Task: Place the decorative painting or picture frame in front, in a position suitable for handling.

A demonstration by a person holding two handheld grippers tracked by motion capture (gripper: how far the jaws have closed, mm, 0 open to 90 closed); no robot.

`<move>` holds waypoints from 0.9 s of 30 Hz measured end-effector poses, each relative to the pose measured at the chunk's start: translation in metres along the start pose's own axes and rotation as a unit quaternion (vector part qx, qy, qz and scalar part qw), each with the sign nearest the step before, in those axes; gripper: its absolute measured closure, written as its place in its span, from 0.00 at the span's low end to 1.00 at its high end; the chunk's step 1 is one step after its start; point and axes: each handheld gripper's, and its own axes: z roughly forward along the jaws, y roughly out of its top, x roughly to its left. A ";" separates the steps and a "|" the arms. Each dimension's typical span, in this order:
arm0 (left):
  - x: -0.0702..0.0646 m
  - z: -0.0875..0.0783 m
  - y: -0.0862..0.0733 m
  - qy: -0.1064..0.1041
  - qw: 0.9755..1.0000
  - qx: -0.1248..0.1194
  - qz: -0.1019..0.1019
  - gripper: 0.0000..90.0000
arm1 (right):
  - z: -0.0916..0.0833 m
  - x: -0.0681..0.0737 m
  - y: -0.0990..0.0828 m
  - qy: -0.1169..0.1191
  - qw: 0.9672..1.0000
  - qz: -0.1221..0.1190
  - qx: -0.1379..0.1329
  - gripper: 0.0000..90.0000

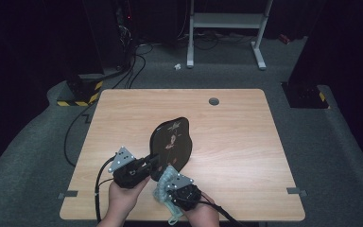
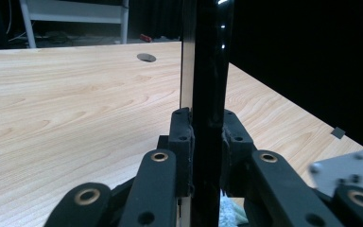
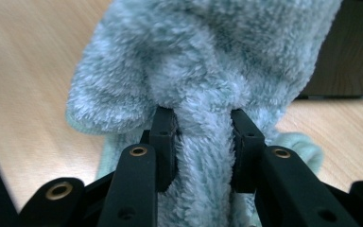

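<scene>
Black plate held on edge, fluffy cloth beside it

Left tool (image 2: 207, 142) clamps the black plate (image 1: 171, 142) upright over the table (image 1: 246, 142); right tool (image 3: 203, 137) pinches a pale green fluffy cloth (image 3: 203, 61) near its lower edge.

From above, my right gripper (image 1: 169, 182) covers most of the fluffy cloth (image 1: 163, 189), and my hands run off the bottom edge. The picture on the black plate (image 1: 171, 142) is too small for me to read. In the left gripper view the plate (image 2: 210, 71) stands edge-on, its faces hidden, its top cut off. In the right gripper view the cloth (image 3: 203, 61) overruns the top edge and hides the table behind it.
</scene>
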 end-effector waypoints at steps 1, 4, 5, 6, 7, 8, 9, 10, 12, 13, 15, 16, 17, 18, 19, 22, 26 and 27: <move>0.000 0.000 0.000 0.000 1.000 0.000 0.000 0.87 | 0.001 0.000 -0.001 0.001 1.000 0.007 0.000 0.75; -0.001 0.001 0.001 -0.001 1.000 0.003 0.003 0.87 | 0.002 -0.001 0.000 -0.001 1.000 0.005 0.004 0.75; -0.001 0.002 0.002 -0.002 1.000 0.003 0.002 0.87 | 0.001 -0.001 0.001 -0.002 1.000 0.003 0.006 0.75; -0.001 0.001 0.002 -0.002 1.000 0.003 0.002 0.87 | 0.001 -0.001 0.001 -0.005 1.000 0.003 0.008 0.76; -0.001 0.001 0.001 -0.001 1.000 0.004 0.003 0.87 | 0.001 -0.001 0.001 -0.005 1.000 0.005 0.008 0.76; -0.001 0.001 0.001 -0.001 1.000 0.004 0.003 0.87 | 0.001 -0.001 0.000 -0.007 1.000 0.004 0.009 0.76; 0.000 0.000 0.001 -0.001 1.000 0.003 0.003 0.87 | 0.001 -0.001 0.000 -0.007 1.000 0.004 0.008 0.76; 0.000 0.000 0.000 -0.002 1.000 0.003 0.002 0.87 | 0.001 0.000 0.000 -0.008 1.000 0.005 0.007 0.76; 0.002 -0.001 -0.001 -0.004 1.000 0.001 0.001 0.87 | 0.000 0.000 0.001 -0.009 1.000 0.007 0.005 0.75; 0.002 -0.001 -0.001 -0.005 1.000 0.000 0.000 0.87 | -0.001 0.000 0.001 -0.010 1.000 0.008 0.005 0.75; 0.002 -0.002 -0.001 -0.005 1.000 0.000 0.000 0.87 | -0.002 0.001 0.004 -0.010 1.000 0.004 0.007 0.76; 0.002 -0.002 -0.001 -0.004 1.000 0.001 0.001 0.87 | -0.002 0.001 0.005 -0.010 1.000 0.003 0.006 0.76; 0.002 -0.002 -0.001 -0.004 1.000 0.001 0.001 0.87 | -0.004 0.002 0.007 -0.008 1.000 0.003 0.004 0.76; 0.002 -0.002 -0.001 -0.004 1.000 0.001 0.001 0.87 | -0.008 0.003 0.010 -0.009 1.000 0.000 -0.003 0.76; 0.002 -0.002 -0.001 -0.004 1.000 0.001 0.002 0.87 | -0.010 0.003 0.012 -0.008 1.000 -0.001 -0.009 0.76; 0.001 -0.001 0.000 -0.003 1.000 0.005 0.005 0.87 | -0.023 0.008 0.021 -0.001 0.999 -0.002 -0.033 0.75; 0.000 0.000 0.000 -0.002 1.000 0.003 0.007 0.87 | -0.033 0.012 0.029 0.003 0.999 -0.007 -0.051 0.75; 0.000 0.000 0.000 -0.002 1.000 0.003 0.007 0.87 | -0.035 0.013 0.030 0.000 0.999 -0.012 -0.053 0.75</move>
